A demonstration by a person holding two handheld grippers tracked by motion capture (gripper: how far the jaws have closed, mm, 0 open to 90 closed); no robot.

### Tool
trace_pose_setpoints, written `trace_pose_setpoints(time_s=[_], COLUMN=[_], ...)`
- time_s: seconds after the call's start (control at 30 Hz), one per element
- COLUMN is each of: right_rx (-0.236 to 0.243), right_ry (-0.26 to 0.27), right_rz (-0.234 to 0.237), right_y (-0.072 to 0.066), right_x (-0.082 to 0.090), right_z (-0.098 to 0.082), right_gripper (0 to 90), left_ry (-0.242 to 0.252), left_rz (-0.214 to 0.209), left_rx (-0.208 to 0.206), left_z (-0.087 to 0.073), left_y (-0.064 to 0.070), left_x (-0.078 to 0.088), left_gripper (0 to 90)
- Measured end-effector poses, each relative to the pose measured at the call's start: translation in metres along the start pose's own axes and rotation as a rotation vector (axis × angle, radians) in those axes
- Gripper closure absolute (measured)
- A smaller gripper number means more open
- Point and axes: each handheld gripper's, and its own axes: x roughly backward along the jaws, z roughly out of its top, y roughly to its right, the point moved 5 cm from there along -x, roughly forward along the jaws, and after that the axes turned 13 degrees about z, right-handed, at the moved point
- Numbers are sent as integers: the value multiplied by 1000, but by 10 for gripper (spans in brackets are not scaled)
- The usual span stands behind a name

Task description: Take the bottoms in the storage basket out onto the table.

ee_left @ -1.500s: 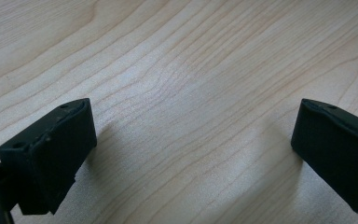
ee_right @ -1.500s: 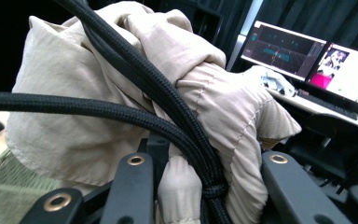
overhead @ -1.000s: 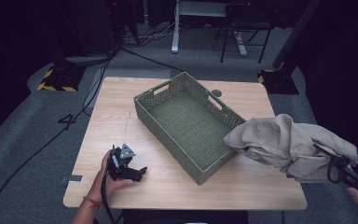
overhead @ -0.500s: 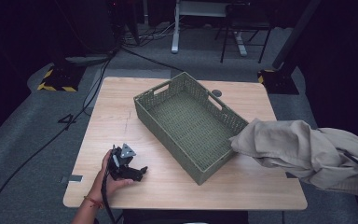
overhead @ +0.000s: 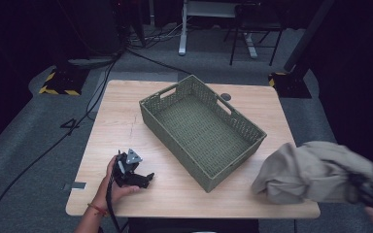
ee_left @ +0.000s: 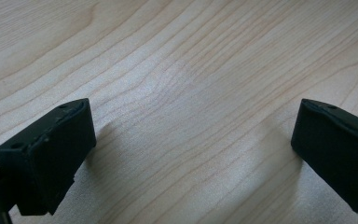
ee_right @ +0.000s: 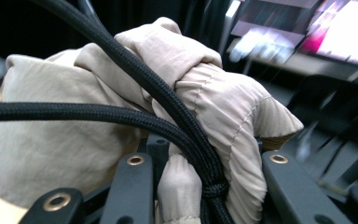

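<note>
- Holding a crumpled beige fabric garment (overhead: 315,172) in the right gripper (overhead: 369,191), we have it at the near right corner of the light wooden table (overhead: 121,121), and part of it hangs over the edge.
- In the right gripper view the jaws are narrow and closed on a bunched fold of this cloth (ee_right: 191,116), with a black braided cable (ee_right: 135,79) lying across it.
- We judge that the garment is light, soft and without any stiffness, so it will sag and fold by itself and cannot be pushed, only carried or dragged.
- It is not fragile and does not look slippery; the weave should stay between the pads if a thick fold is taken.
- For a good hold we would take a bunched, seamed part like the one held now, not a single thin layer, which may slide out.
- The loose hanging part could catch on a rim, we think, so it needs to be lifted high.
- The green woven rectangular basket (overhead: 201,127) with handle openings stands in the middle of the table, apart from the garment, and nothing lies in it.
- The left gripper (overhead: 135,174) rests on the table at the near left, its jaws wide apart with only bare wood between them.
</note>
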Motion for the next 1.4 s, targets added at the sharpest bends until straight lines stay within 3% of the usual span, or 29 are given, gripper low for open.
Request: trace_pose_setpoints(time_s=[0.03, 0.07, 0.1, 0.23, 0.37, 0.47, 0.57, 0.6, 0.7, 0.77, 0.8, 0.83, 0.87, 0.97, 1.03, 1.17, 1.33, 1.4], right_rx=[-19, -19, -32, -72, -100, -157, -187, -178, -160, -168, -168, -166, -168, -164, -161, -162, -169, -169], right_ry=[-108, -108, -134, -262, -306, -337, -351, -386, -422, -426, -426, -429, -429, -432, -432, -430, -432, -432], right_rz=[53, 53, 68, 161, 177, 168, 175, 164, 158, 170, 170, 170, 170, 175, 175, 175, 177, 176], right_y=[-4, -4, -6, -17, -22, -11, -6, -4, -3, 1, 1, 1, 2, 4, 5, 5, 6, 6], right_x=[-36, -36, -47, -103, -132, -149, -154, -164, -174, -187, -187, -190, -196, -203, -207, -209, -213, -213], right_z=[-32, -32, -43, -94, -120, -140, -145, -152, -159, -160, -160, -160, -160, -158, -157, -157, -156, -156], right_gripper=[674, 674, 674, 659, 635, 612, 610, 608, 601, 600, 600, 599, 599, 597, 595, 593, 592, 592], left_ry=[0, 0, 0, 1, 1, 1, 2, 0, 7, 24, 36, 58, 65, 123, 177, 257, 328, 345], left_rz=[0, 0, 2, 4, 4, 2, -2, 0, -5, -19, -33, -46, -54, -74, -95, -130, -191, -197], left_rx=[-1, -1, -6, -7, -7, -8, -8, -14, -14, -35, -48, -50, -45, -72, -81, -116, -154, -165], left_z=[0, 0, 0, 0, 0, 0, 0, 0, 0, 2, 4, 10, 13, 26, 38, 56, 80, 87], left_y=[0, 0, 0, 0, 0, 0, 1, 1, 3, 7, 10, 16, 19, 31, 43, 64, 90, 97], left_x=[0, 0, 0, 0, 0, 0, 0, 1, 1, 5, 7, 10, 13, 23, 34, 50, 64, 66], left_gripper=[1, 1, 1, 3, 4, 4, 4, 4, 13, 181, 181, 231, 143, 198, 157, 165, 165, 165])
